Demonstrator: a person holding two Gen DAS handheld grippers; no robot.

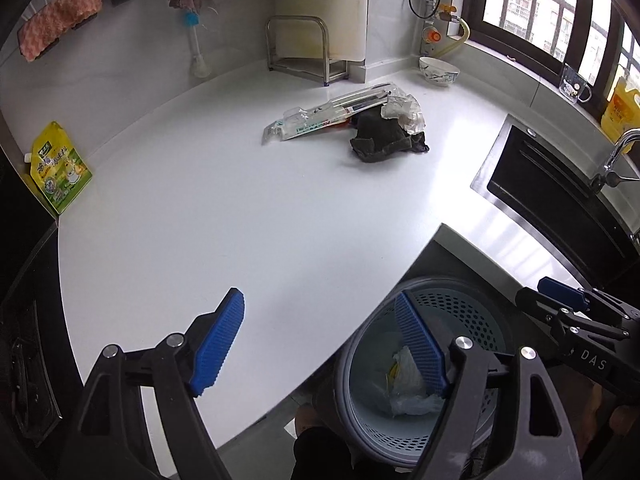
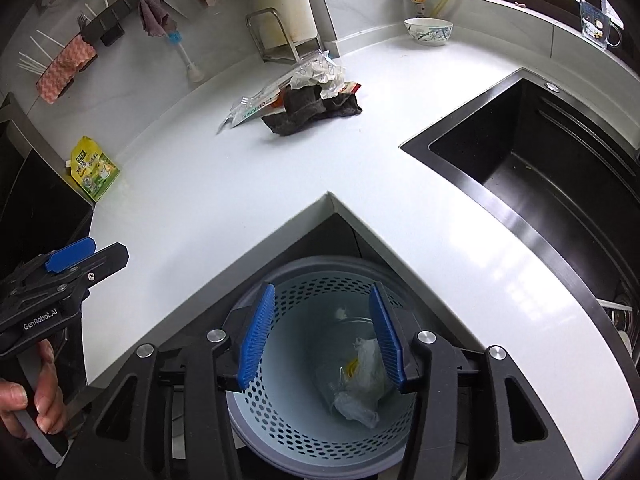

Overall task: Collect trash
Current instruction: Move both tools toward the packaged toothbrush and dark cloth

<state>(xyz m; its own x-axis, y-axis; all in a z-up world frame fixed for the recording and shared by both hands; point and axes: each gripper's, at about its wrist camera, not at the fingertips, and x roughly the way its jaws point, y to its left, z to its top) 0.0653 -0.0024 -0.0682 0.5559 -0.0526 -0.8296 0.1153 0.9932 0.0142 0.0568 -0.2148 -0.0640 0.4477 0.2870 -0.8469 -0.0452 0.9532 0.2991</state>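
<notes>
— White counter (image 2: 224,184) is seen along a tiled kitchen wall, with a dark sink (image 2: 532,184) set in at the right. What is lying on it?

— Near the back, a clear plastic wrapper (image 1: 320,118) is laid partly on a dark cloth (image 1: 386,140), with crumpled plastic (image 1: 404,110) on top. A yellow-green pouch (image 1: 60,170) is stood at the left edge, and a patterned bowl (image 2: 428,30) is placed by the window.

— Where is the collected trash found?

— Below the corner of the counter, a perforated blue bin (image 2: 288,412) is seen. A crumpled clear bag (image 2: 362,384) with something yellow is lying inside it.

— How are the fingers held?

— The right gripper (image 2: 322,338) is held above the bin, fingers moderately apart, nothing between them. The left gripper (image 1: 320,346) is spread wide and empty, partly over the counter edge.
</notes>
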